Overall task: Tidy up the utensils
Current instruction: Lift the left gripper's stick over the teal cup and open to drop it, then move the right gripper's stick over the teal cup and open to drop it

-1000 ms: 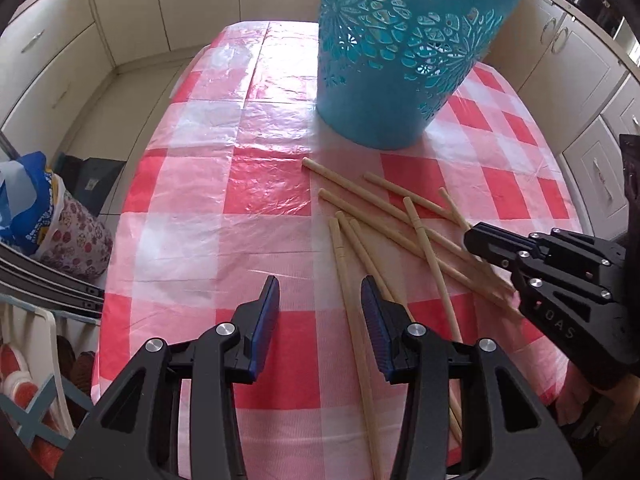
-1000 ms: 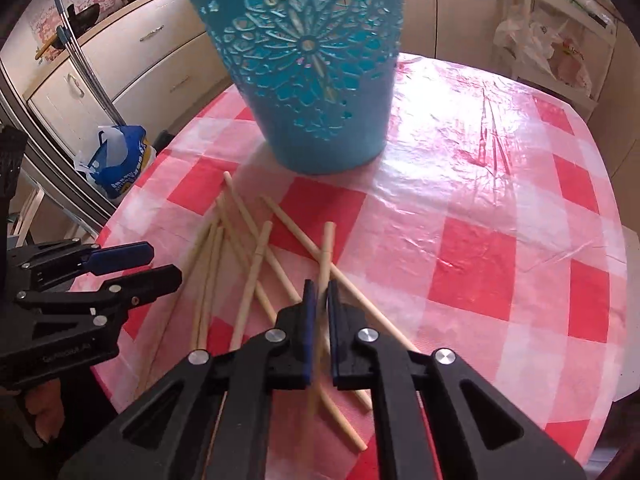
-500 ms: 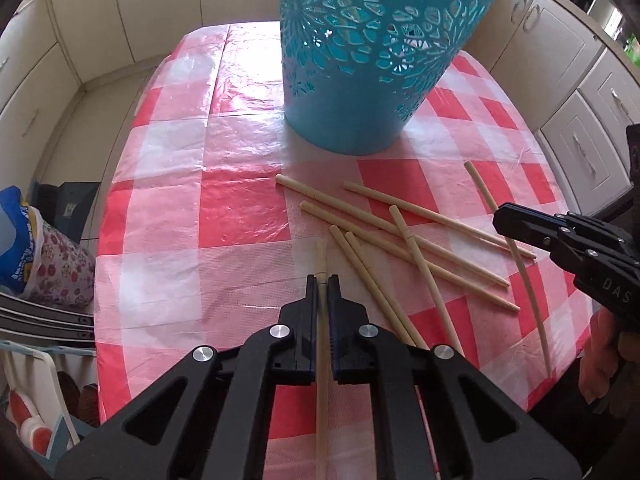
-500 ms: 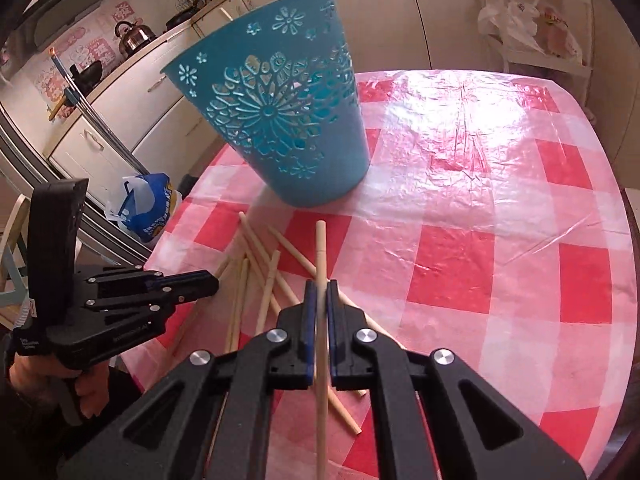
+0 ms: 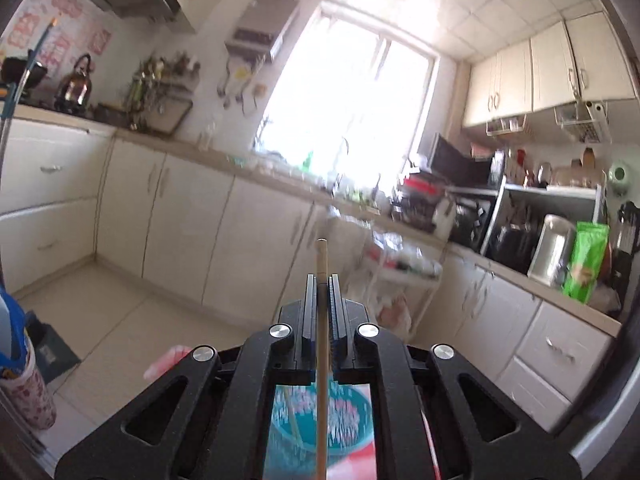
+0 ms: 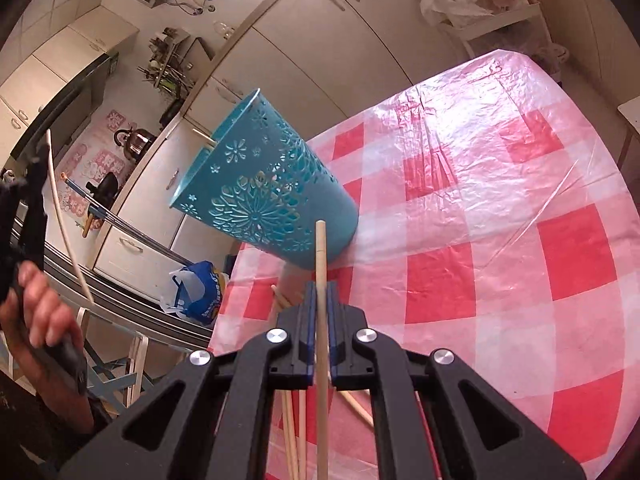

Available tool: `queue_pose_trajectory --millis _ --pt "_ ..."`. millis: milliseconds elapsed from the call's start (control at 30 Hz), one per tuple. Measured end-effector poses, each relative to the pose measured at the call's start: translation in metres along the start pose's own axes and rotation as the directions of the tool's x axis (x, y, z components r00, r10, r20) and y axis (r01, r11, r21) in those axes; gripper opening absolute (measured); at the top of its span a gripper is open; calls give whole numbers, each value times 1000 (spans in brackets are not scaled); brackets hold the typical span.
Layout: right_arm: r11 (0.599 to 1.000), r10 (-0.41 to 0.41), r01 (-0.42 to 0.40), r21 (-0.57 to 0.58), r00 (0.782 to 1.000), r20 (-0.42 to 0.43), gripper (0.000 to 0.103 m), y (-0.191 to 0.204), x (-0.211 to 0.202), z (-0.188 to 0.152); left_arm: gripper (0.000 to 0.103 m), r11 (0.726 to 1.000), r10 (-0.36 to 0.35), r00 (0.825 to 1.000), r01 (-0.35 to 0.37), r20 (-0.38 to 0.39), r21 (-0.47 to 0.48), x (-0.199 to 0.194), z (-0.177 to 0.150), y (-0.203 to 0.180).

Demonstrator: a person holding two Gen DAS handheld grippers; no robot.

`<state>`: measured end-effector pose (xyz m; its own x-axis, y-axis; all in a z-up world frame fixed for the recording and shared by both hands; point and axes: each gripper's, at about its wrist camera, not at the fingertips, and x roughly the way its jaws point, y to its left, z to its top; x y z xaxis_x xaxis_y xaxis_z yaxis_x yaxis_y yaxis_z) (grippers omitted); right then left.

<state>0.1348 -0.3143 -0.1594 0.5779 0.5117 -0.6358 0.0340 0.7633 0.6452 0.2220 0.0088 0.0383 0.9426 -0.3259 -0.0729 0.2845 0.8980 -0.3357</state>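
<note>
My left gripper (image 5: 321, 280) is shut on a wooden chopstick (image 5: 321, 256) and points level across the kitchen, high above the table. Below it, through its frame, shows the blue cut-out basket (image 5: 348, 412) with a stick in it. In the right wrist view my right gripper (image 6: 320, 286) is shut on another chopstick (image 6: 321, 248), tilted down toward the blue basket (image 6: 260, 196) on the red-checked table (image 6: 480, 240). One chopstick end (image 6: 202, 135) pokes out of the basket's rim. Loose chopsticks (image 6: 282, 300) lie under the right gripper. The left gripper (image 6: 34, 176) and its chopstick (image 6: 64, 216) appear at far left.
A person's hand (image 6: 40, 304) holds the left gripper at the table's left edge. A blue bag (image 6: 200, 292) and a folding chair (image 6: 120, 360) stand on the floor beside the table. Cream cabinets (image 5: 180, 220) and a cluttered counter (image 5: 520, 240) line the walls.
The left gripper shut on a chopstick, lifted it off the table and swung up to level. The right gripper raised its chopstick and rolled, so the basket now appears tilted.
</note>
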Motion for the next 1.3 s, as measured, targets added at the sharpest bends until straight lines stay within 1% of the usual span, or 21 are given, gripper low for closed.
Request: queue_pose_trajectory --millis 67,133,167,200,267,333,433,567,667,800,867,967,1000,1033,1100,1167,1200,1267,1300 --pt "1000 0 0 0 1000 6 6 0 0 2 5 998 58 994 -57 97 -16 16 6 -7" --pt "1000 1 -1 5 1000 8 6 -2 0 2 5 994 110 983 -107 149 -31 36 4 -11" --pt "1000 3 -3 10 1000 9 6 -3 -1 3 5 991 129 979 -123 157 -50 46 1 -10" --pt "1000 6 -7 14 1000 10 6 -4 0 4 5 989 141 978 -132 153 -65 54 -1 -7" --pt "1000 12 -12 22 1000 9 6 -8 -1 3 5 984 160 978 -148 134 -95 68 -15 -3" --pt "999 18 -18 30 1000 9 6 -11 -2 3 5 981 177 977 -166 115 -98 81 -31 -2" --pt "998 29 -29 49 999 15 6 -15 -4 3 5 979 200 973 -193 118 -71 84 -51 -7" --pt "998 48 -49 46 999 25 6 -10 -8 3 5 978 207 969 -206 136 -23 86 -66 -21" --pt "998 50 -51 32 998 29 6 -5 -9 3 5 980 196 973 -197 119 0 84 -71 -27" --pt "998 50 -52 39 998 41 6 -5 -10 5 11 981 190 979 -191 79 7 78 -74 -24" --pt "998 54 -56 38 997 55 6 -3 -12 6 11 981 193 979 -193 63 3 68 -72 -19" --pt "998 59 -60 11 993 100 6 6 -18 7 16 981 195 980 -195 45 -15 42 -65 -10" --pt "998 58 -58 -5 991 121 6 9 -21 8 20 979 202 979 -201 43 -26 31 -61 -5" --pt "998 63 -61 -22 987 150 6 15 -25 8 31 975 217 975 -215 39 -49 19 -59 -1" --pt "996 75 -63 -60 974 215 6 28 -36 11 41 966 244 969 -238 48 -101 -4 -58 9" --pt "993 95 -73 -87 953 287 6 45 -46 22 43 956 272 960 -263 62 -130 -20 -61 18" --pt "992 112 -86 -95 943 313 6 53 -50 29 43 951 284 957 -274 54 -142 -22 -62 22" --pt "987 135 -91 -129 913 386 6 76 -56 49 43 947 274 962 -270 1 -172 -17 -64 31" --pt "985 150 -97 -145 896 419 6 87 -58 60 43 948 271 962 -269 -11 -173 -15 -65 34"
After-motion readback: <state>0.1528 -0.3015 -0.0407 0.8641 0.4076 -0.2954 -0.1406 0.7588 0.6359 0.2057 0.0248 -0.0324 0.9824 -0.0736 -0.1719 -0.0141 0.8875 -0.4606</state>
